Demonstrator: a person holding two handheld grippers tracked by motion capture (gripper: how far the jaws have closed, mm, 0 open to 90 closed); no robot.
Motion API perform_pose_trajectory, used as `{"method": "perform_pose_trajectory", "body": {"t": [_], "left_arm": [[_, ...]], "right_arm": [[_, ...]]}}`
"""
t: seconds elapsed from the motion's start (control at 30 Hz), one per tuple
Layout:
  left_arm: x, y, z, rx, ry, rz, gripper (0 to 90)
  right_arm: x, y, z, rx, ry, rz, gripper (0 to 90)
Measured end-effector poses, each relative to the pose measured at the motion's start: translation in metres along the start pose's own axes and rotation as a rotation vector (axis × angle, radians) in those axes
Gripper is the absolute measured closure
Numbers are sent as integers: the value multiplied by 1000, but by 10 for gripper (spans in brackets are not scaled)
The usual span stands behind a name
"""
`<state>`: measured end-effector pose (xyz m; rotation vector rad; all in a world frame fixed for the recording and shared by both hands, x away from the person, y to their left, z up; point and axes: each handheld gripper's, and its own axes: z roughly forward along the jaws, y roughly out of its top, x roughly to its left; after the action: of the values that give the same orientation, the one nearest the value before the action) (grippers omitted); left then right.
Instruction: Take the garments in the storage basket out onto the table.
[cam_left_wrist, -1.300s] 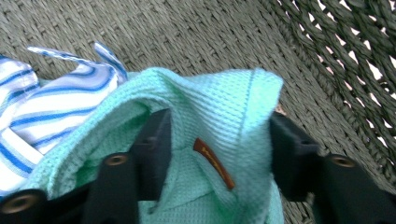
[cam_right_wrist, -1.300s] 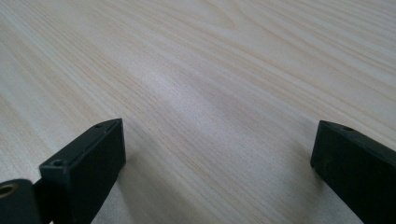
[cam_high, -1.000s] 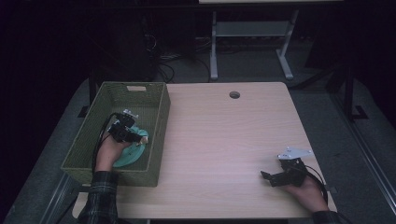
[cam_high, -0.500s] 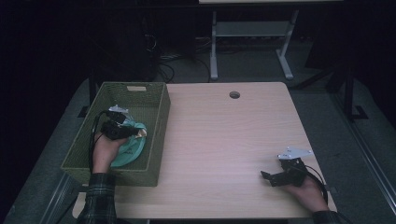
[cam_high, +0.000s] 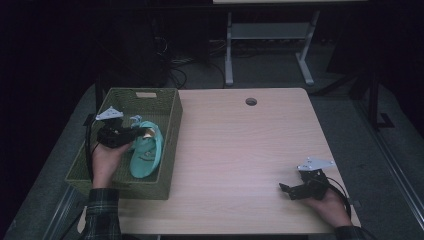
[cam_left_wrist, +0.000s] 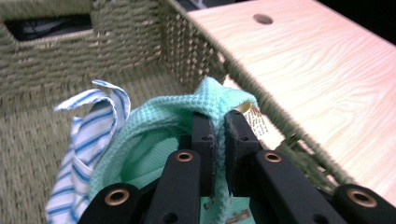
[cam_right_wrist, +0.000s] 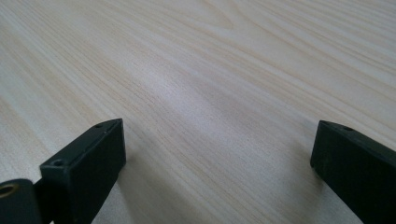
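since the mint-green waffle cloth (cam_left_wrist: 154, 130) is what you have in hand, start there: it sits inside the woven basket (cam_high: 167, 145), one folded edge lifted and bunched up between the jaws of your left gripper (cam_left_wrist: 216, 126), which are pressed together on the fabric. the pinch takes a ridge near the white care tag (cam_left_wrist: 254, 120), a sensible place, i think — a fold gives the pads something thick to bite, and the rest of the cloth can hang free as it comes up. in the high view the cloth (cam_high: 145, 152) trails down along the basket's right wall from the left gripper (cam_high: 131, 134), so most of it lies below the rim. just beside it, touching its left side, lies a blue-and-white striped cloth (cam_left_wrist: 88, 144), not gripped; it could drag along if the two catch.

your right gripper (cam_high: 290, 190) rests low at the table's near right corner, jaws spread wide over bare wood — parked, by the look of it, well apart from the basket.

the table (cam_high: 240, 150) is pale wood grain with a round cable hole (cam_high: 251, 101) at the far edge. beyond it the room is dark: grey floor, loose cables, a white metal stand (cam_high: 265, 45).
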<state>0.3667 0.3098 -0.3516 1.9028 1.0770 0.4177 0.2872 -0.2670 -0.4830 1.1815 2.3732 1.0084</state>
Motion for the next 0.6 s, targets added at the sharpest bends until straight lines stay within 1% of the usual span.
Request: {"method": "perform_pose_trajectory", "body": {"t": [0.17, 0.27, 0.33, 0.4, 0.47, 0.53, 0.6], "left_arm": [[-2, 4, -8, -49, -32, 7, 839], [-2, 5, -12, -76, -49, -2, 839], [-2, 6, -14, -85, -52, -7, 839], [-2, 7, -18, -104, -63, -10, 839], [-1, 8, -20, -110, -68, -14, 839], [-2, 10, -21, -123, -72, -24, 839], [-3, 12, -24, -132, -75, -18, 839]], "right_arm": [[0, 0, 0, 0, 0, 0, 29], [0, 0, 0, 0, 0, 0, 29], [0, 0, 0, 0, 0, 0, 29], [0, 0, 0, 0, 0, 0, 29], [0, 0, 0, 0, 0, 0, 29], [0, 0, 0, 0, 0, 0, 28], [0, 0, 0, 0, -1, -1, 29]]}}
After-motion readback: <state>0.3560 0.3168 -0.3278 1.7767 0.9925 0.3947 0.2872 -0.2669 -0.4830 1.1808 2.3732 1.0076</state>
